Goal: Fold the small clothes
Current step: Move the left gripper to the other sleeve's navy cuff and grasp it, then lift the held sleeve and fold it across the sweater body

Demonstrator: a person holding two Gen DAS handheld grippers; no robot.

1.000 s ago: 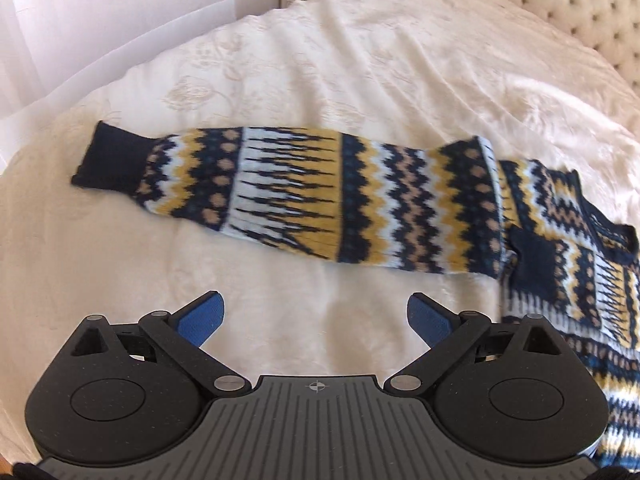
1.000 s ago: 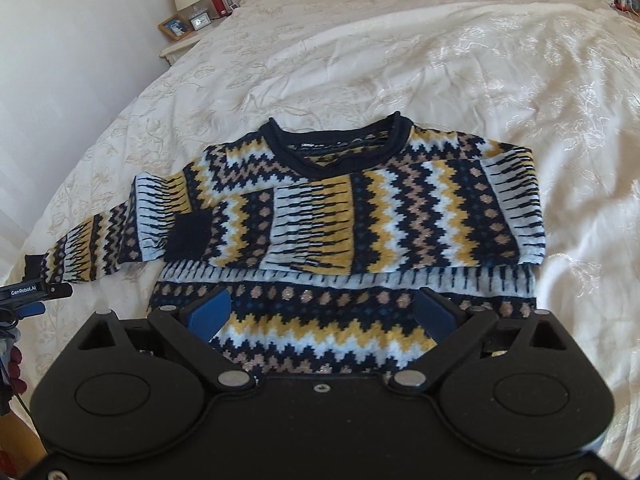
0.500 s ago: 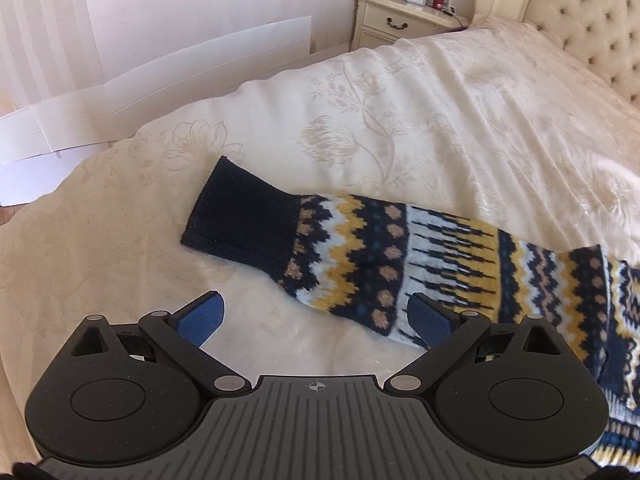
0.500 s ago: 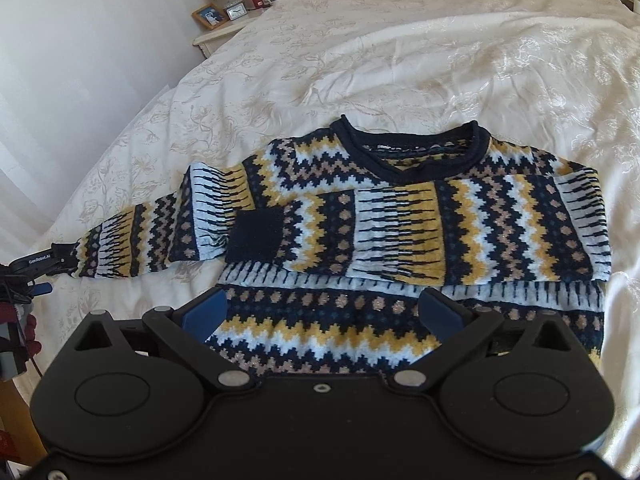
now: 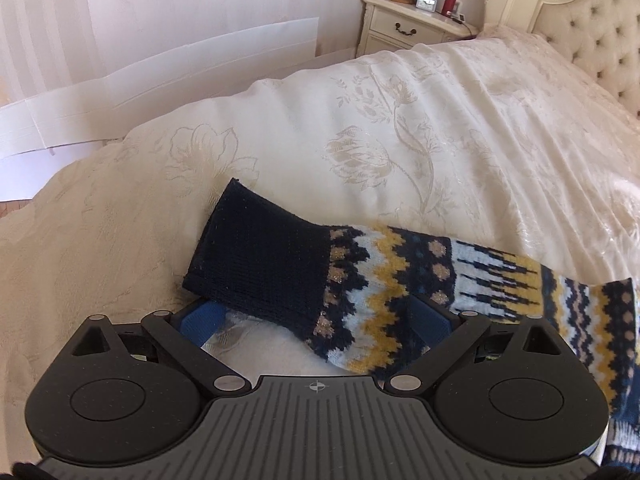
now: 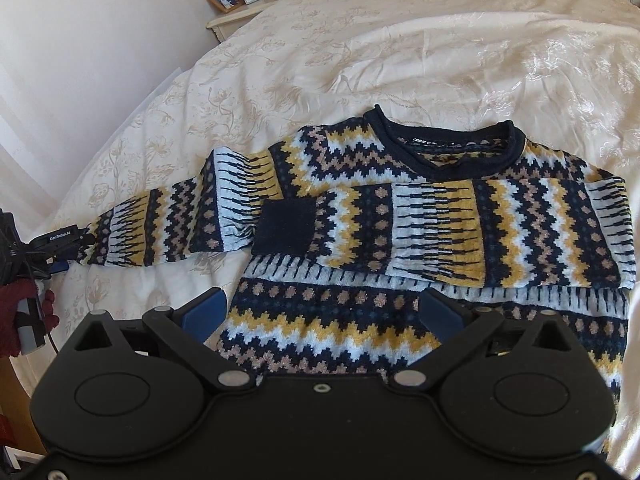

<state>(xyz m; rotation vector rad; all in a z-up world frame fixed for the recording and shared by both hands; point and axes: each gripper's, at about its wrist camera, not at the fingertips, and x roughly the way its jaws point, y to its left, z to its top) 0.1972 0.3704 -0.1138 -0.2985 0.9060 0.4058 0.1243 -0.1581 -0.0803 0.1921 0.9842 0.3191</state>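
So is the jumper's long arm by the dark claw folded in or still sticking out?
Sticking out. That sleeve lies straight across the bedspread, away from the jumper; the other sleeve is folded across its front.

neck label: "Semir" | left claw: "GenRobot.AI"

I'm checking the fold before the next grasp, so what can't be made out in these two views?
- Sweater hem: right wrist view, hidden behind the right gripper body.
- Stretched sleeve lower edge: left wrist view, partly hidden by the left gripper; contact cannot be told.
- Neck label: right wrist view, small print mostly too small to read.
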